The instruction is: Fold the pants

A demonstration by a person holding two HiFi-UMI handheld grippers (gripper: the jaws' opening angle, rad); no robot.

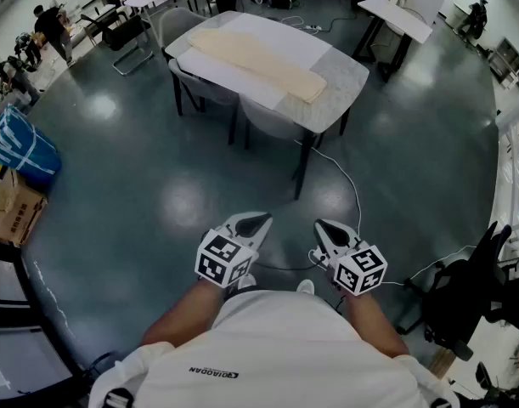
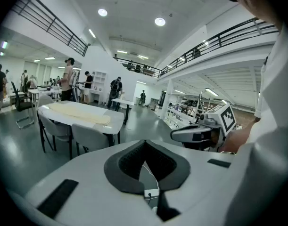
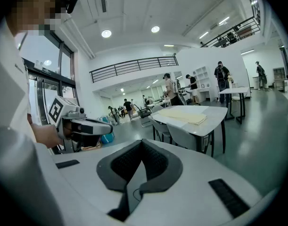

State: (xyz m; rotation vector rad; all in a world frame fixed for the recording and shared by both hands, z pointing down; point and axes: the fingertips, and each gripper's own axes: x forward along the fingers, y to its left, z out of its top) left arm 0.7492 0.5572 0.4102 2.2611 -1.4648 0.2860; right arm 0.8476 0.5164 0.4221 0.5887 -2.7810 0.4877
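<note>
- You held your left claw (image 1: 257,220) and right claw (image 1: 324,226) close to your body, jaws together, empty.
- The pants (image 1: 257,60) lay stretched on the worktop (image 1: 348,82), well apart from both.

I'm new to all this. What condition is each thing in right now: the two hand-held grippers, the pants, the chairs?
Left hand-held gripper: shut, empty, far from the table.
Right hand-held gripper: shut, empty, beside the left one.
Pants: lying flat, stretched long across the table, no gripper on them.
Chairs: pushed in at the table, unoccupied.
</note>
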